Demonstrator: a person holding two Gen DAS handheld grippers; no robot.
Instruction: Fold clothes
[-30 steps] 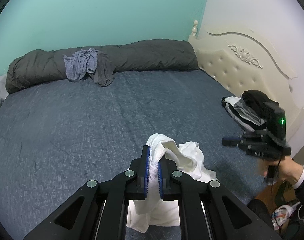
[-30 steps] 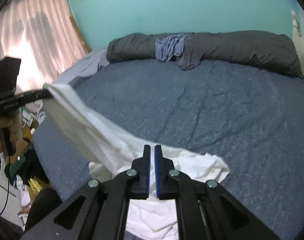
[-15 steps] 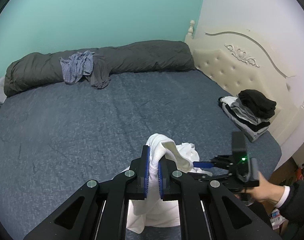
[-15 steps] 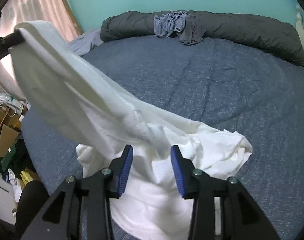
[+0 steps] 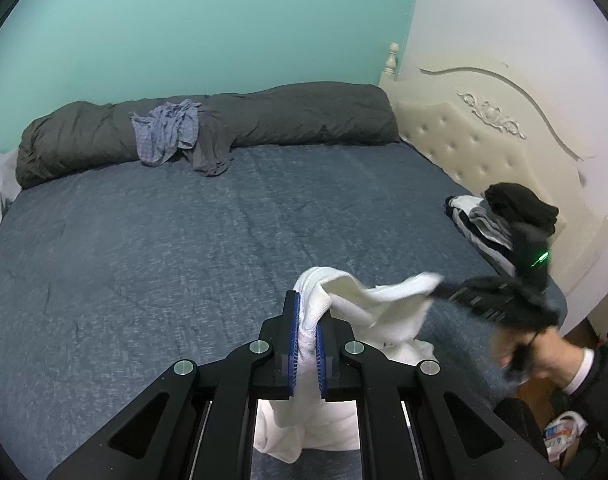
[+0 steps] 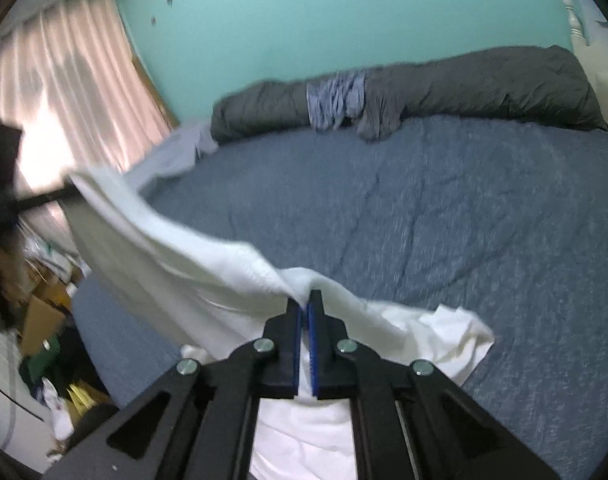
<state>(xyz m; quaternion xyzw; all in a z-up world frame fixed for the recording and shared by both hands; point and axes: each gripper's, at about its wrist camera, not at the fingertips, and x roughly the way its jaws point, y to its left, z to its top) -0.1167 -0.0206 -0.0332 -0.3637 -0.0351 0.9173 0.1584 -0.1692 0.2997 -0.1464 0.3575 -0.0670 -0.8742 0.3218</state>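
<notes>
A white garment (image 5: 384, 300) hangs over the near edge of the blue bed (image 5: 144, 240), stretched between both grippers. My left gripper (image 5: 307, 300) is shut on a bunched edge of it, cloth squeezed between the blue pads. In the left wrist view my right gripper (image 5: 440, 290) shows blurred at the right, gripping the garment's other end. In its own view the right gripper (image 6: 306, 300) has its jaws closing tight on a fold of the white garment (image 6: 164, 248). That cloth runs up to the blurred left gripper (image 6: 44, 196) at the left.
A rolled dark grey duvet (image 5: 264, 120) lies along the far side of the bed, with a blue-grey crumpled garment (image 5: 164, 136) on it. A stack of folded clothes (image 5: 500, 216) sits by the cream headboard (image 5: 484, 140). Curtains (image 6: 64, 100) and floor clutter (image 6: 44, 340) are at the left.
The right gripper opened over the white garment, shut on a fold and rose to the right, pulling the cloth taut. The left gripper kept its grip and place.
</notes>
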